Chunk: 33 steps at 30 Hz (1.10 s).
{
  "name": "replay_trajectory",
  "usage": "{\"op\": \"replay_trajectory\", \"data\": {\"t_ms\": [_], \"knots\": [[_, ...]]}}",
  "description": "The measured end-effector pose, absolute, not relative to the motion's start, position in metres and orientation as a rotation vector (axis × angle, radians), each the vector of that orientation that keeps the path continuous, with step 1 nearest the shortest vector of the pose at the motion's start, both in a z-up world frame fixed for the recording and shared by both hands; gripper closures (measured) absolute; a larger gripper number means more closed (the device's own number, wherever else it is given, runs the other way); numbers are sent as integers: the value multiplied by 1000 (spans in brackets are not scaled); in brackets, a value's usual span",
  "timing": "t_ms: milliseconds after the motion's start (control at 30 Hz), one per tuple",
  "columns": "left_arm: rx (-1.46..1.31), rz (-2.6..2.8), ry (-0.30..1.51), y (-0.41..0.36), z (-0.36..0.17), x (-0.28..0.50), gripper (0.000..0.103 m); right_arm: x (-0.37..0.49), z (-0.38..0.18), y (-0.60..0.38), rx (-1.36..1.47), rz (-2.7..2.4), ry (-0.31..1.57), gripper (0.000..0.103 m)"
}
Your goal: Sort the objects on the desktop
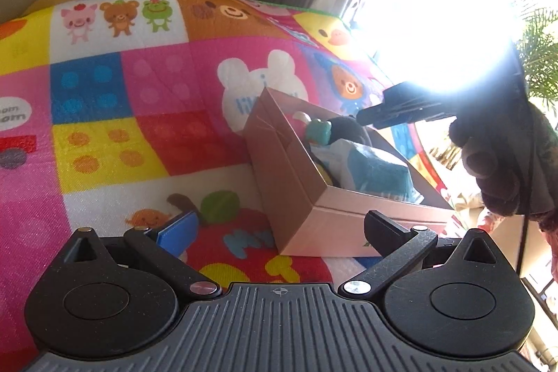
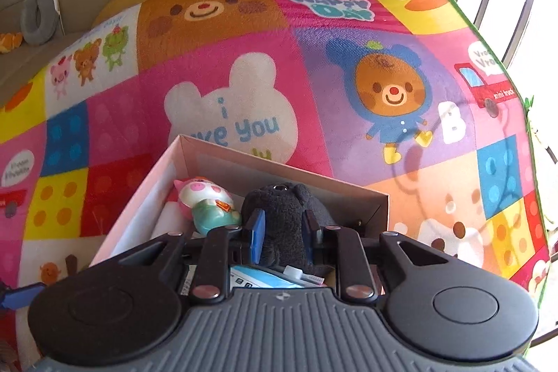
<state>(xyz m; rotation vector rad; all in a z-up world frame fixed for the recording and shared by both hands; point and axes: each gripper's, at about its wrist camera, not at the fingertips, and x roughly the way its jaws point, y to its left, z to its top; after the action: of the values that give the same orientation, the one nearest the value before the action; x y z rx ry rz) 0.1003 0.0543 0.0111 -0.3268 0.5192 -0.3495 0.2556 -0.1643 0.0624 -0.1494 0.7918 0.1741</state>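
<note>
Right now my right gripper [image 2: 281, 230] hangs over the open cardboard box [image 2: 139, 197], its blue-padded fingers [image 2: 257, 227] drawn in close on either side of the dark plush toy [image 2: 284, 208] that sits inside. The pads lie against the plush's flanks, so I read them as clamped on it. Beside the plush, toward the box's left wall, lies a small pig figure [image 2: 205, 201] with a pink head and a teal body. Nearer to me in the box there is a blue-and-white packet [image 2: 259, 279], partly hidden under my gripper.

My left gripper [image 1: 279, 232] waits just beside the near corner of the box, its fingers [image 1: 178, 230] spread wide apart with nothing between them. From that side I see my right hand [image 1: 488, 162] gripping its tool, the tips dipping into the box over the plush.

The box rests on a bright patchwork play mat [image 2: 348, 40] printed with bears, a rabbit and a duck.
</note>
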Motion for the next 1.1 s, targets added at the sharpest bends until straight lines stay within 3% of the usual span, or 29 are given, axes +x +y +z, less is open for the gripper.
{"op": "replay_trajectory", "data": {"t_ms": [100,200,467,767,933,1100], "knots": [[-281,-329,519,48,13,99,0,222,75,-179,-72,196,709,67],[-222,-298,515,39,14,96,0,174,81,-201,-33,185,623,41],[-53,-194,550,3,15,73,0,65,34,-236,-34,44,528,0],[105,-126,644,-29,4,46,0,35,-25,-229,61,26,636,0],[69,-118,685,-26,4,57,0,44,-16,-231,-3,-57,536,0],[59,-115,688,-24,4,58,0,88,-12,-238,-22,-83,570,0]]}}
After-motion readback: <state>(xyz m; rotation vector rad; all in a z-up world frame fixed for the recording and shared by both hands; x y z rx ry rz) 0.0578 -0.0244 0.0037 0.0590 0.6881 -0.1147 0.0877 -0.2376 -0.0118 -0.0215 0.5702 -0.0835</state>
